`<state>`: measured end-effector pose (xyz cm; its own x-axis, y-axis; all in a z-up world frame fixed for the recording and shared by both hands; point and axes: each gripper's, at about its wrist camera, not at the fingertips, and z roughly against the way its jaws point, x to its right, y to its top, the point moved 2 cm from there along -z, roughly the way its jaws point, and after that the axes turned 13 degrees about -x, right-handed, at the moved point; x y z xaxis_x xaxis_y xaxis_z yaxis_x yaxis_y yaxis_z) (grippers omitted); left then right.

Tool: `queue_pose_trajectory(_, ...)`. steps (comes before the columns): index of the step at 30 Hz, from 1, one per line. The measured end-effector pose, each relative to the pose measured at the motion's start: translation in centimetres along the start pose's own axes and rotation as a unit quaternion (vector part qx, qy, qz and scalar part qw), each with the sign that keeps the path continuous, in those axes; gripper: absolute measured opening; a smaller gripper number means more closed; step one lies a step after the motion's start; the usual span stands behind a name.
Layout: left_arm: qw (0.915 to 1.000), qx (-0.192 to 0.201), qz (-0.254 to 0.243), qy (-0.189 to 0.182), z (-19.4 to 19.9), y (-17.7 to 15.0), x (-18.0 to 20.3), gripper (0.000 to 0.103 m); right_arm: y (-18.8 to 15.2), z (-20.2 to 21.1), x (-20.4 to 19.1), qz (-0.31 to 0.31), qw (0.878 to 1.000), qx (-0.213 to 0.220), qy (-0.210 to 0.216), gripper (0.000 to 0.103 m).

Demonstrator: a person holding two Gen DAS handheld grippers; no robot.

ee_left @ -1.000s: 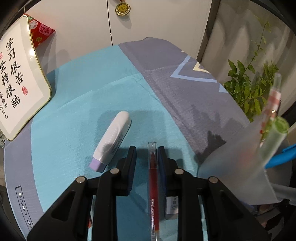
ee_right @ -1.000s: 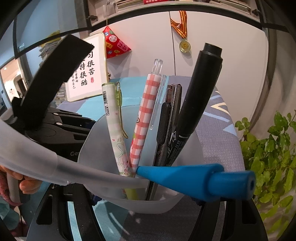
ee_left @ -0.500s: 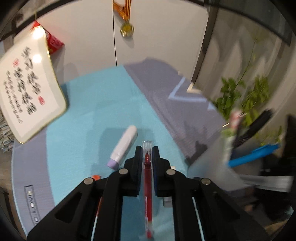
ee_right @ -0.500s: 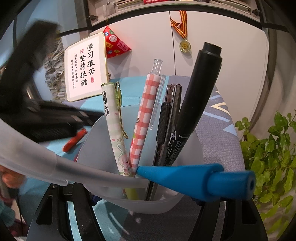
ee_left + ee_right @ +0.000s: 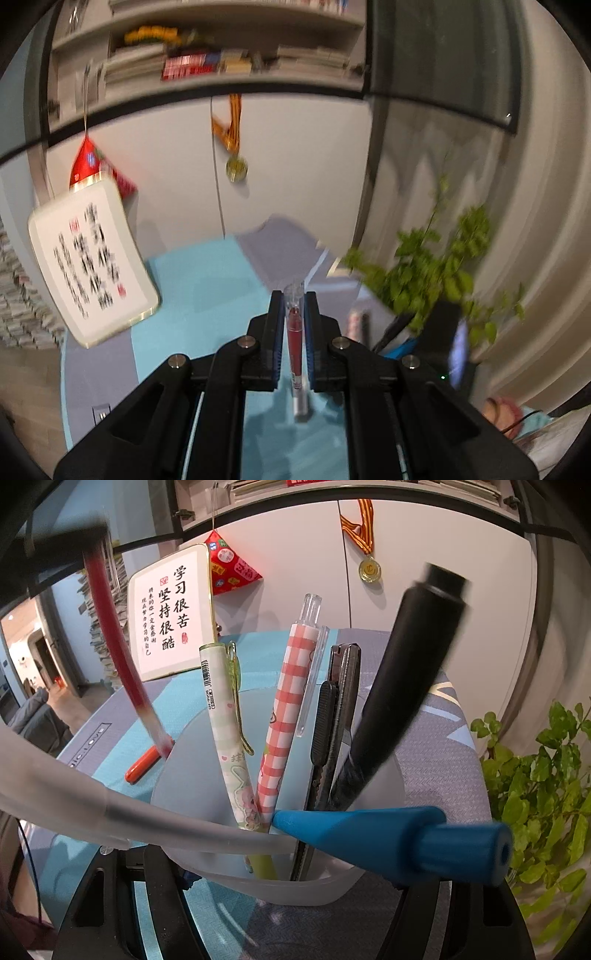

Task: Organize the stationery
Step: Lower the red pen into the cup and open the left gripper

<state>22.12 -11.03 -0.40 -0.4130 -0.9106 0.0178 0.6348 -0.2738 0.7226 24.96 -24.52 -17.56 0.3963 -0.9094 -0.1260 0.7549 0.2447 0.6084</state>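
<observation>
- Jaws of my left hand-held gripper (image 5: 294, 306) clamp the red pen (image 5: 294, 328), lifted above the surface (image 5: 207, 273).
- My right hand-held gripper (image 5: 295, 893) grips the translucent pen cup (image 5: 258, 890), which holds several pens.
- Orange marker (image 5: 142, 764) lies on the surface beyond it.

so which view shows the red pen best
The left wrist view: the red pen sits centred and close, clamped between the left gripper jaws. The right wrist view shows it only as a blurred red streak at upper left, above the pen cup.
</observation>
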Motion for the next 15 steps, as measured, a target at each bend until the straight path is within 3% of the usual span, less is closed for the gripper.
queue_pose_trajectory(6,0.9976,0.051,0.002,-0.047,3.8,1.4,1.0,0.008,0.0,0.0,0.0,0.001,1.000,0.000,-0.001,0.073)
queue_pose_trajectory(15,0.9975,0.003,-0.008,-0.071,0.3,1.0,3.1,0.009,0.1,-0.1,-0.1,0.000,1.000,-0.001,-0.001,0.073)
